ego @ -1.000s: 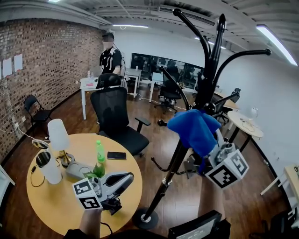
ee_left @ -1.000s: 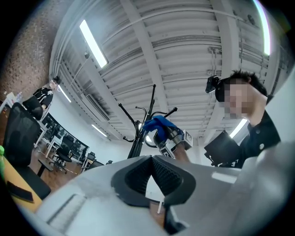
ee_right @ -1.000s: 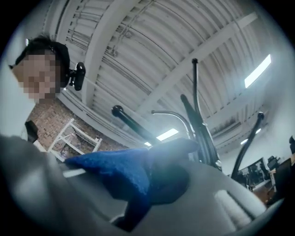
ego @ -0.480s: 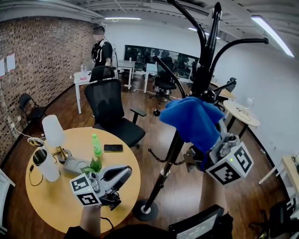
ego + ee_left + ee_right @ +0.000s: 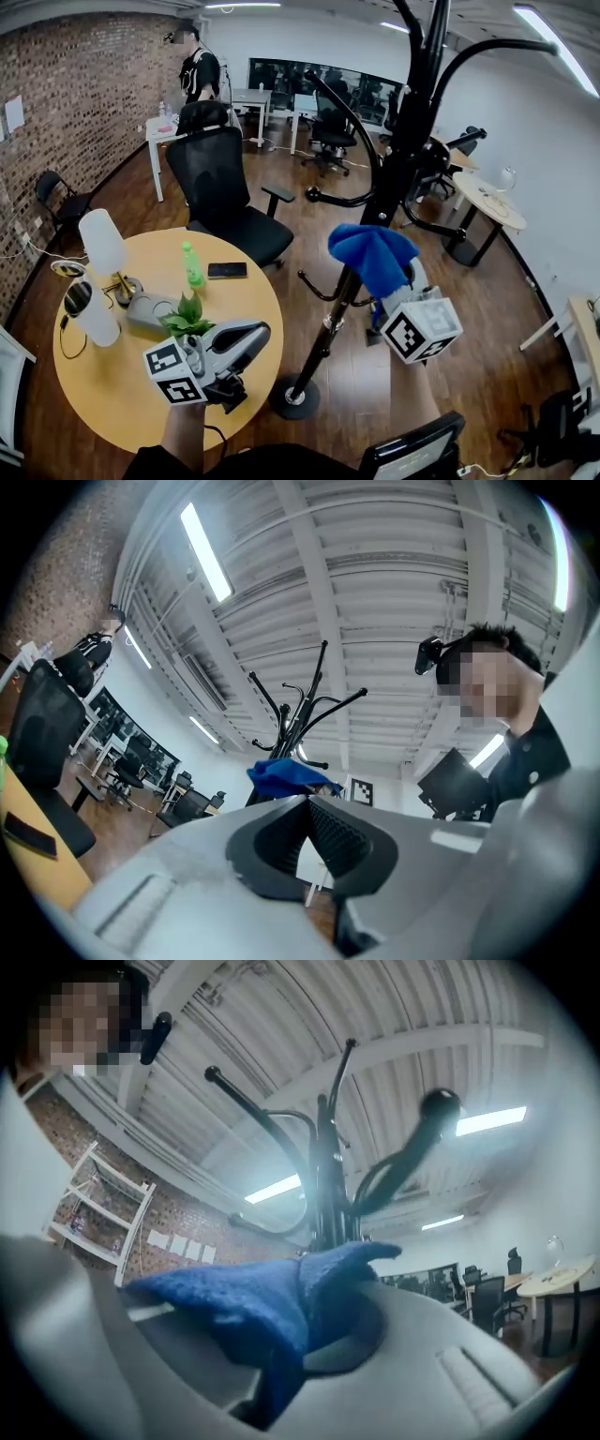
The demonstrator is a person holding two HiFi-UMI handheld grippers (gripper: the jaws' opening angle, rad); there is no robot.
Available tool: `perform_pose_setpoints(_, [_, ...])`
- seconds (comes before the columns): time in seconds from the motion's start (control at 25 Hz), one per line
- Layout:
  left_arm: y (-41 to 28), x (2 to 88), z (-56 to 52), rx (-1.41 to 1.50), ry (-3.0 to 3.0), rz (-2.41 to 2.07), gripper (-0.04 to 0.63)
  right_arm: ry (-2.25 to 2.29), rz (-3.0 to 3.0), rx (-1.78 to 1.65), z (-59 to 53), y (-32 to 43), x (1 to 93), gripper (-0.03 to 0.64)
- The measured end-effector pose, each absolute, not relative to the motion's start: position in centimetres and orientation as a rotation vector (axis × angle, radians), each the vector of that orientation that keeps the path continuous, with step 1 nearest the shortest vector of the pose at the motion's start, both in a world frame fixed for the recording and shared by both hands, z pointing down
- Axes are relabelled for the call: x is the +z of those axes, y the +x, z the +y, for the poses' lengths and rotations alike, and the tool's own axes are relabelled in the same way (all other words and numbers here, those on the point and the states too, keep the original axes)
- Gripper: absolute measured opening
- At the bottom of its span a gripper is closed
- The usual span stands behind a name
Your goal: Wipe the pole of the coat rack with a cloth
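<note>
Where the cloth is: the blue cloth (image 5: 373, 255) sits bunched just toward 3 o'clock from the middle of the head view, over the tips of the right gripper (image 5: 396, 281). Its 9 o'clock edge overlaps the pole (image 5: 323, 347) about midway up, though I can't make out whether it truly touches.
Jaws of the right gripper: clamped on the blue cloth, which spills up and out between them in the right gripper view, with the rack's black hooks rising straight behind. The marker cube faces back toward the person at 4 o'clock.
Run of the pole: black, slanting across the head view from the round base (image 5: 294, 397) on the wood floor at 6 o'clock up to the curved hooks at 1 o'clock.
Left gripper (image 5: 251, 336): at 7 o'clock, over the worktop's edge nearest the rack and well apart from the pole. Its jaws are together, ribbed pads meeting, with nothing between them.
Worktop (image 5: 103, 394): round and wooden, at 8 o'clock. It carries a white lamp (image 5: 101, 246), a green bottle (image 5: 192, 265), a dark phone (image 5: 228, 270), a small leafy plant (image 5: 185, 319) and a white cup (image 5: 89, 314) with a dark top.
Office chair (image 5: 225, 187): black mesh, at 11 o'clock just beyond the worktop.
Bystander (image 5: 197, 70): standing far off at 11 o'clock beside a white desk.
</note>
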State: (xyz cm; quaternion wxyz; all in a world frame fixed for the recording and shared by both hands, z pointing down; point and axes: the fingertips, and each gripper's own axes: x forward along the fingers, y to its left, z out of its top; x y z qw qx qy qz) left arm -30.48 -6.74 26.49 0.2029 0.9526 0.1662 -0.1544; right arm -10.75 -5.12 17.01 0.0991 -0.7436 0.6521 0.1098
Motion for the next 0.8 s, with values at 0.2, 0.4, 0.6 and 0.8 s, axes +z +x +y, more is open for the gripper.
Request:
perform_pose_setpoints(0.2, [-29.3, 27.5, -5.8, -0.374, 2.643, 0.483, -0.006, -2.179, 2.002, 0.009, -5.3, -10.9, 27.7, 0.021])
perform_pose_setpoints(0.4, [-28.8, 28.4, -5.0, -0.342, 2.629, 0.494, -0.006, -2.185, 2.062, -0.349, -6.1, -11.7, 37.7, 0.021])
perform_pose_setpoints(0.6, [-28.8, 29.6, -4.8, -0.317, 2.614, 0.494, -0.006, -2.086, 2.049, -0.573, -6.3, -13.1, 42.8, 0.021])
perform_pose_setpoints(0.8, [-28.7, 29.4, -4.5, -0.328, 2.599, 0.506, -0.006, -1.895, 2.148, -0.622, -4.7, -16.7, 40.5, 0.021])
